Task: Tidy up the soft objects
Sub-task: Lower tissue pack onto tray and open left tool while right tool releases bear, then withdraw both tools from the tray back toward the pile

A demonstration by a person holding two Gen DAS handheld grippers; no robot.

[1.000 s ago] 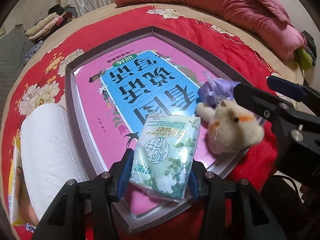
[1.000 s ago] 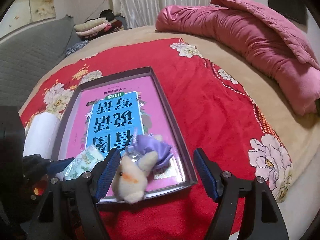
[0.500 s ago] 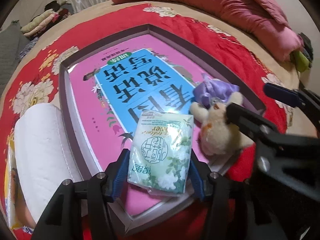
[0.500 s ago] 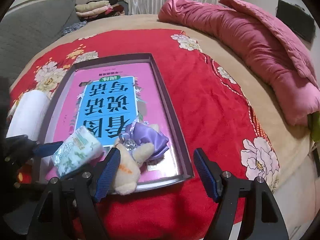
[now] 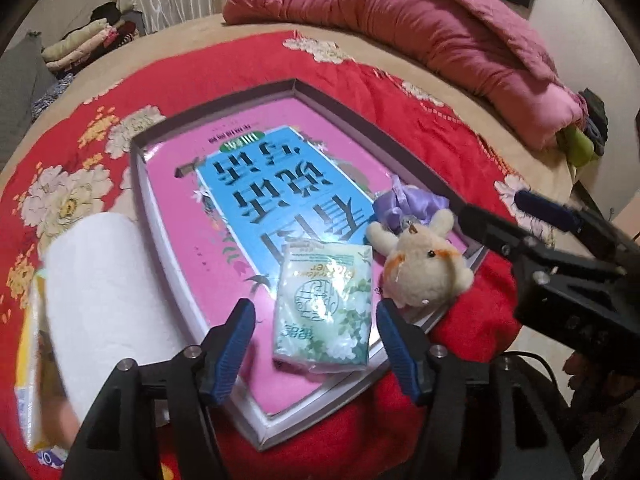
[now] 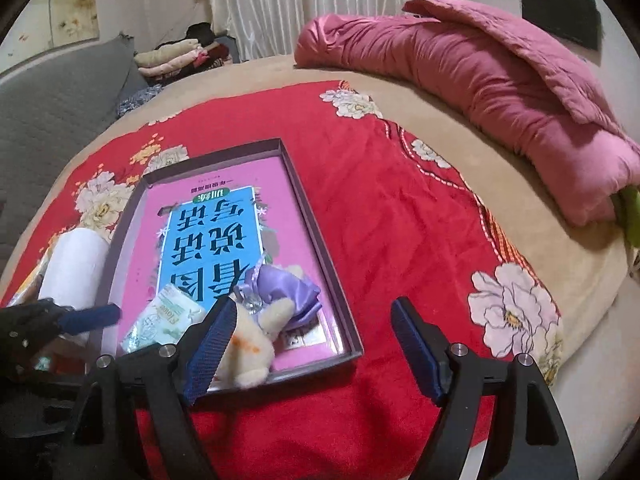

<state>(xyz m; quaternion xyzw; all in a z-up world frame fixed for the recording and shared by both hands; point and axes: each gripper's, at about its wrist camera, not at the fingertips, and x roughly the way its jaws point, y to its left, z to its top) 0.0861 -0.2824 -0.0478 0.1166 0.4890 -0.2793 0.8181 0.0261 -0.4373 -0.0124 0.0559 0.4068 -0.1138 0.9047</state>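
Note:
A green-and-white tissue pack (image 5: 326, 304) lies in the shallow grey box (image 5: 362, 114) on the pink and blue book, near the box's front edge. My left gripper (image 5: 316, 340) is open, its blue pads apart on either side of the pack without touching it. A cream plush toy in a purple dress (image 5: 420, 256) lies beside the pack at the box's right front corner. The pack (image 6: 162, 322) and the toy (image 6: 264, 320) also show in the right wrist view. My right gripper (image 6: 310, 350) is open and empty above the red blanket, its left finger beside the toy.
A white paper roll (image 5: 100, 292) lies left of the box, with a yellow packet (image 5: 30, 368) beside it. A rolled pink quilt (image 6: 480, 92) lies along the bed's far right side. Folded clothes (image 6: 176, 56) sit at the back left. The red flowered blanket (image 6: 400, 208) covers the bed.
My left gripper has opened and let go of the tissue pack, which now lies in the box. The left gripper has drawn back a little. The right gripper has shifted slightly.

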